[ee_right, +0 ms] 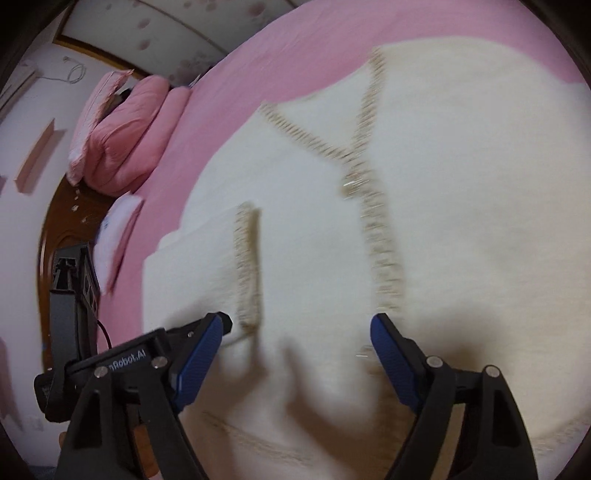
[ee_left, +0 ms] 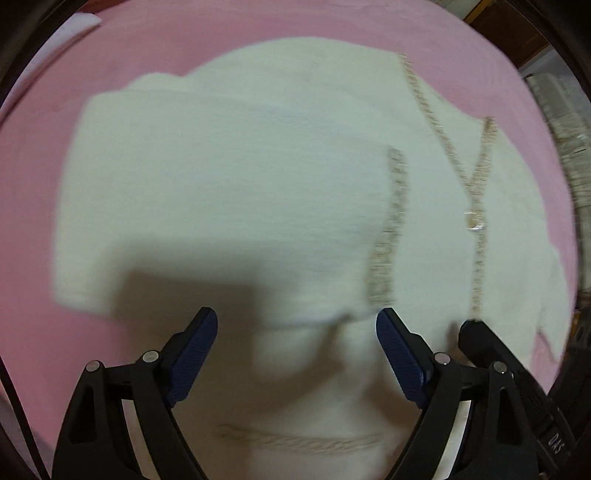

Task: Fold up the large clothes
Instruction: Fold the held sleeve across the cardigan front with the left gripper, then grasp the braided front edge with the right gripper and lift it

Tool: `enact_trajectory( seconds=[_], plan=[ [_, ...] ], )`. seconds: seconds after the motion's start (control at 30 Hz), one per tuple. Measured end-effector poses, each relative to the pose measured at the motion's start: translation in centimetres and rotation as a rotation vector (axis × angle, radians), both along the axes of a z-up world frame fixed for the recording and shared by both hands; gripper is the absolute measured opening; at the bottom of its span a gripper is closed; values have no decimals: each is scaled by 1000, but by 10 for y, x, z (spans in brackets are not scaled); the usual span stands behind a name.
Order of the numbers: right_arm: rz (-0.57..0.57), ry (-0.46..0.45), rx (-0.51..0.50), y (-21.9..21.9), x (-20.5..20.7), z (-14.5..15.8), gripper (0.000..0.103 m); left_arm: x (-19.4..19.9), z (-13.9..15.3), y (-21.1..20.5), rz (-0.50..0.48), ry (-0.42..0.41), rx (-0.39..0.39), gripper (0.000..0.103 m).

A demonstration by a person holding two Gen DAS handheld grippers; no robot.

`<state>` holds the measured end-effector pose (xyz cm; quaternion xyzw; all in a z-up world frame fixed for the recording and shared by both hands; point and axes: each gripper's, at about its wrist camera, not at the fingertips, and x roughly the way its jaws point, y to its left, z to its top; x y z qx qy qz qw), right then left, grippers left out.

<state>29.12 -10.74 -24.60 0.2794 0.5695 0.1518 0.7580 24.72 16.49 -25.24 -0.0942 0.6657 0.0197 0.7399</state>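
Observation:
A cream knitted cardigan [ee_left: 240, 184] with beige trim and a button lies spread on a pink bed sheet [ee_left: 37, 221]. One sleeve is folded across its front, its beige cuff [ee_left: 388, 236] near the V-neck trim. My left gripper [ee_left: 297, 325] is open and empty, just above the cardigan's lower part. In the right wrist view the same cardigan [ee_right: 461, 221] fills the frame, with the folded sleeve's cuff [ee_right: 247, 266] left of centre. My right gripper [ee_right: 299, 328] is open and empty over the garment. The left gripper's finger [ee_right: 218, 325] shows at its left.
Pink pillows and a folded pink quilt [ee_right: 122, 140] lie at the head of the bed. A dark wooden headboard [ee_right: 55, 229] and a white wall stand beyond. A white cloth [ee_left: 77, 26] lies at the bed's far left edge. Stacked items [ee_left: 561, 118] stand beside the bed.

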Motion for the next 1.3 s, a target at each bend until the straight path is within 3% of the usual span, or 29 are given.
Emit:
enact_trajectory(
  seconds=[0.17, 0.4, 0.43, 0.47, 0.5, 0.53, 0.67, 0.83, 1.0, 1.07, 1.2, 1.3],
  plan=[
    [121, 75, -5, 55, 20, -22, 58, 0, 15, 46, -9, 23, 117, 87],
    [199, 100, -100, 100, 38, -37, 57, -7, 14, 81, 43, 40, 152, 87],
    [208, 99, -114, 104, 41, -37, 53, -7, 13, 84, 48, 43, 151, 87],
    [211, 96, -128, 106, 43, -37, 39, -8, 12, 86, 54, 46, 151, 87],
    [206, 93, -142, 107, 45, -37, 16, -10, 12, 90, 57, 49, 150, 87],
    [196, 93, -131, 105, 47, -37, 15, -11, 11, 91, 58, 52, 150, 87],
    [166, 42, -73, 95, 53, -22, 14, -14, 5, 90, 50, 64, 155, 87],
    [121, -182, 35, 74, 60, 45, 14, -13, -8, 95, 68, 87, 171, 87],
    [61, -395, 10, 34, 60, 115, 14, -3, -9, 99, 97, 65, 176, 87],
    [18, -436, -18, 10, 56, 127, 14, 1, -6, 97, 84, 45, 195, 87],
    [-81, -421, -148, -46, 38, 123, 14, 9, 0, 89, 57, 6, 201, 87],
    [-156, -297, -246, -86, 26, 90, 14, 14, -4, 87, 37, 3, 199, 87]
  ],
)
